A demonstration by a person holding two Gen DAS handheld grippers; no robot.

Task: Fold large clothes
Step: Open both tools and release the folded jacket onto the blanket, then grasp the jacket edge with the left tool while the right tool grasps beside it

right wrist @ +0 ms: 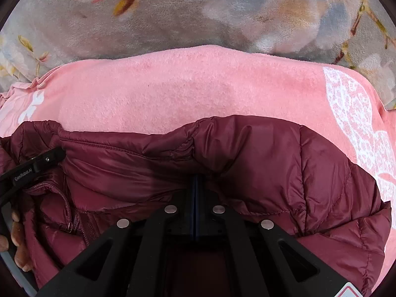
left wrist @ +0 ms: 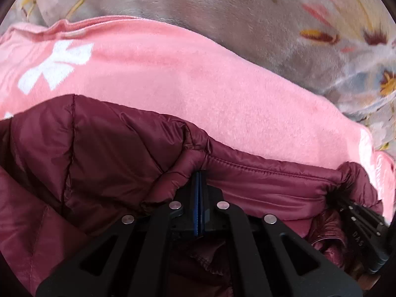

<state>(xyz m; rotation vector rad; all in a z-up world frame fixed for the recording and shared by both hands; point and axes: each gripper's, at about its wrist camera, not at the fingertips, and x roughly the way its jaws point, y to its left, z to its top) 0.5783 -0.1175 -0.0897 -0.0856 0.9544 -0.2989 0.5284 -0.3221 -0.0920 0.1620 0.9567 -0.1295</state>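
Note:
A maroon quilted puffer jacket lies over a pink fleece blanket. My left gripper is shut on a stitched edge of the jacket, its pads pressed together. My right gripper is shut on the same jacket along the same edge, further right. The right gripper shows at the right edge of the left wrist view, and the left gripper at the left edge of the right wrist view. The jacket's zipper shows at lower left.
The pink blanket has white prints and lies on a grey floral plush cover, which also shows in the left wrist view. A hand holds the left gripper's handle.

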